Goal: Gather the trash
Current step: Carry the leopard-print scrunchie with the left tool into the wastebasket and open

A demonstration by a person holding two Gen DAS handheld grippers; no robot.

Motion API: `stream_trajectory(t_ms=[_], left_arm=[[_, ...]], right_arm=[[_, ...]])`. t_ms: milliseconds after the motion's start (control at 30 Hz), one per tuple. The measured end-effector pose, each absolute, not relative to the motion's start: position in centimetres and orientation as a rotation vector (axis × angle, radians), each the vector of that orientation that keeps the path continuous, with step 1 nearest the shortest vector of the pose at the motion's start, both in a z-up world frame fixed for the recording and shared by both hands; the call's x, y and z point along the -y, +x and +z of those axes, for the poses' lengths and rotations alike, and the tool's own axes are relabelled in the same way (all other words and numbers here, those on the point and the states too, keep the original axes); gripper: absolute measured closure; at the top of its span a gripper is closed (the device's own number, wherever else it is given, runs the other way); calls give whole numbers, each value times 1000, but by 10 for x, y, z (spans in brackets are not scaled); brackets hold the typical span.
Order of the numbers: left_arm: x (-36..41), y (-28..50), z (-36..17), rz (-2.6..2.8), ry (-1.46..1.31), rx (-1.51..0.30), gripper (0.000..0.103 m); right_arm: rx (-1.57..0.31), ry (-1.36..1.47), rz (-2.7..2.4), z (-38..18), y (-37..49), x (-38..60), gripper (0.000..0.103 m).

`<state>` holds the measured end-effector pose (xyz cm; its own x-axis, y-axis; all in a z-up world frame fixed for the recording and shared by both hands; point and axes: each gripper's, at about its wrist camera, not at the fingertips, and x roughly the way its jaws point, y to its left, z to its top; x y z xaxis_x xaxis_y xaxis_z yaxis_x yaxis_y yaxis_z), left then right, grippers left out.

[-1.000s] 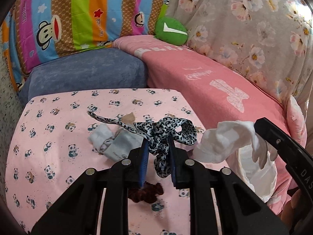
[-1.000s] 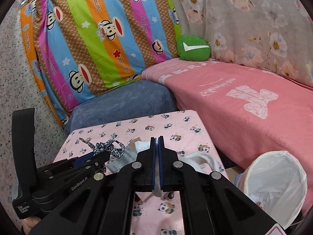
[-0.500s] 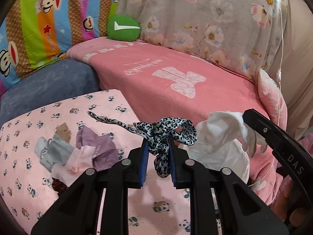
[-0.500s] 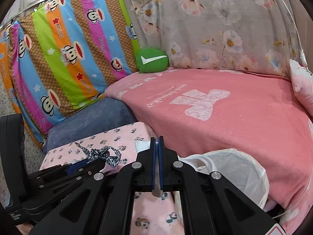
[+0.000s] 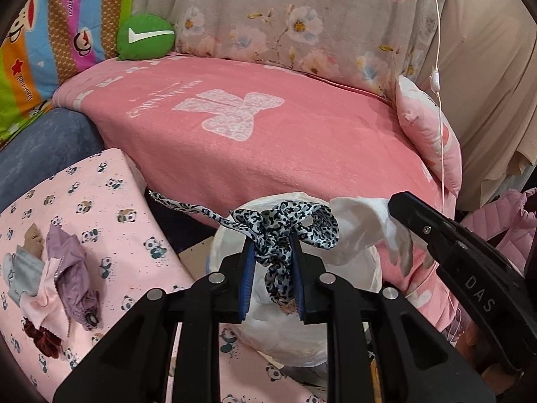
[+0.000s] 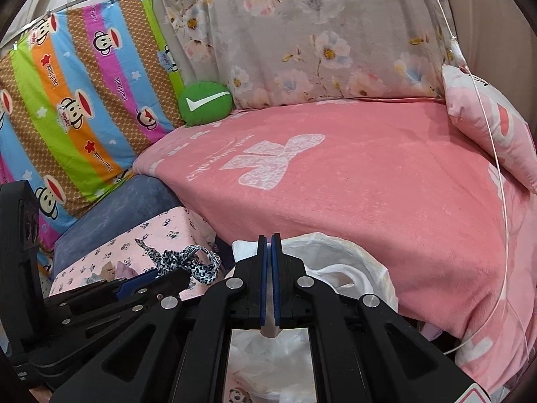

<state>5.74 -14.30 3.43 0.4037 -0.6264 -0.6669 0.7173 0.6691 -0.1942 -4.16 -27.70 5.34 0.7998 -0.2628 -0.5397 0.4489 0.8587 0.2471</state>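
My left gripper (image 5: 272,239) has a black-and-white leopard-print ribbon (image 5: 285,221) pinched between its blue pads, and its jaws are opening slightly. One tail of the ribbon trails off to the left. The ribbon hangs over the white-lined trash bin (image 5: 288,339). My right gripper (image 6: 267,245) is shut on a crumpled white tissue (image 6: 244,250) above the same bin (image 6: 355,268). In the left wrist view the right gripper (image 5: 394,203) reaches in from the right with the tissue (image 5: 359,225) at its tip.
Several fabric scraps (image 5: 67,268) and a dark red scrunchie (image 5: 42,339) lie on the panda-print pink cloth (image 5: 100,194) to the left. A pink blanket (image 6: 369,194) covers the sofa behind the bin. A green cushion (image 6: 204,102), a pink pillow (image 6: 490,127) and a hanging white cord (image 6: 503,201) are nearby.
Both grippers have swung to the right, from above the panda-print cloth to over the bin, with the ribbon and the tissue still in them.
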Motion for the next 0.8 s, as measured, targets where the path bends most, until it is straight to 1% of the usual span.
stream_trajectory(t_ms=[67, 133, 167, 200, 233, 267, 300, 500, 800], left_arm=[[152, 55, 31, -868, 148, -791, 80], [160, 52, 27, -867, 160, -797, 73], [161, 51, 26, -866, 162, -794, 66], [162, 50, 26, -862, 163, -789, 52], [162, 48, 27, -852, 163, -778, 44], [161, 47, 27, -841, 161, -763, 32], [159, 45, 29, -829, 158, -747, 26], [151, 52, 31, -792, 143, -743, 26], [125, 61, 30, -743, 100, -741, 26]], right_arm=[[-522, 386, -405, 51, -43, 282, 98], [-526, 393, -412, 47, -46, 287, 96], [-522, 396, -421, 46, -48, 289, 96], [-516, 397, -427, 46, -50, 290, 95], [-514, 394, -437, 46, -51, 290, 92], [-512, 392, -443, 46, -52, 291, 91], [-511, 393, -446, 46, -52, 291, 88], [-502, 403, -446, 48, -53, 290, 76], [-521, 380, -412, 47, -44, 272, 72]])
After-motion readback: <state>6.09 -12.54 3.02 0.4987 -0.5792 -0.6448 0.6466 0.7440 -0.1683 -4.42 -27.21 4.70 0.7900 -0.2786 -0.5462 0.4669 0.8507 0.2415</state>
